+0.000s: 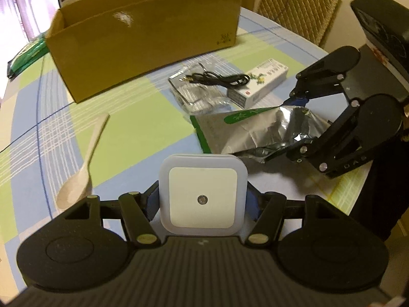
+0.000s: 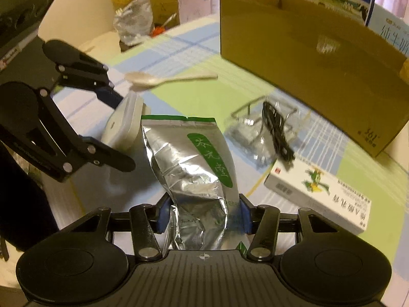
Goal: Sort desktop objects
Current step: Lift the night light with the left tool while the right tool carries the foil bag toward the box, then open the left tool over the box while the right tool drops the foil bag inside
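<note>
While my left tool (image 1: pixel 203 199) clamps the stiff, light white square night light (image 1: pixel 203 194), my right tool (image 2: pixel 202 217) pinches the crinkly, slippery silver foil pouch (image 2: pixel 194 163) by its open end, mid-surface, short of the brown cardboard box (image 1: pixel 143 38).

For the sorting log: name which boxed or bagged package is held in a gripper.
The silver foil pouch, clamped in the right gripper; the white box lies free.

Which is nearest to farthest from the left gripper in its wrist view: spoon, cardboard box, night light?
1. Night light, gripped in the left gripper.
2. Spoon, on the table to its left.
3. Cardboard box, far back, left of centre.
</note>
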A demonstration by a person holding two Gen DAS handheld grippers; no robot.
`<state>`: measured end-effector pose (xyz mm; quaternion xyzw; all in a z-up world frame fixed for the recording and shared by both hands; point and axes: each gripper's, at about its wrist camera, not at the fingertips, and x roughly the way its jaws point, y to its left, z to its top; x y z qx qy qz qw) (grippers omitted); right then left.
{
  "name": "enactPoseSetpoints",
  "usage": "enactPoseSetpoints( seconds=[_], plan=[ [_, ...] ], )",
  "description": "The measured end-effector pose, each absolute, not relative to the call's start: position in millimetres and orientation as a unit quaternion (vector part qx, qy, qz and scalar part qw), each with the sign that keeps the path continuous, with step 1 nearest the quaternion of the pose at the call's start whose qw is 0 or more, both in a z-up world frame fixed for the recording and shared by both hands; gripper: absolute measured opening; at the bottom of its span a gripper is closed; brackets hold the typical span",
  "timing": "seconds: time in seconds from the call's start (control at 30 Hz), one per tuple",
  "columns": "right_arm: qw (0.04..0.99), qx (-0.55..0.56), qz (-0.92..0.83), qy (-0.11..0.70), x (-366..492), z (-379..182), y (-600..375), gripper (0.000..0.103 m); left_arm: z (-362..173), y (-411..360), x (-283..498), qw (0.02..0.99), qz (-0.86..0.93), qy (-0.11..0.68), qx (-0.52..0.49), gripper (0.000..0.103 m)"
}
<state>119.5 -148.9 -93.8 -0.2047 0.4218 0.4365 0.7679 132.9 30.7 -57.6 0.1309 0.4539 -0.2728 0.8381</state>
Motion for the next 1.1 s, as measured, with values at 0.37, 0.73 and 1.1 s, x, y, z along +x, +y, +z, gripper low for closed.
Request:
enactPoseSetpoints(
  seconds=[0.37, 0.73, 1.1],
  plan=[
    [0.829, -0.144, 0.376, 0.387, 137.0, -63.2, -152.9, 0.049, -37.9, 37.1, 152.4, 0.871, -0.214, 0.432, 0.099, 0.061],
    [0.882, -0.081, 0.306, 0.348, 156.1, -23.3, -158.1, 0.049, -7.6, 21.3, 179.2, 0.899, -0.173, 0.394, 0.080, 0.061],
    [0.907, -0.059, 0.278, 0.312, 168.6, 2.7, -160.7, 0.049, 12.9, 14.4, 192.9, 0.915, -0.157, 0.365, 0.076, 0.061]
  ],
)
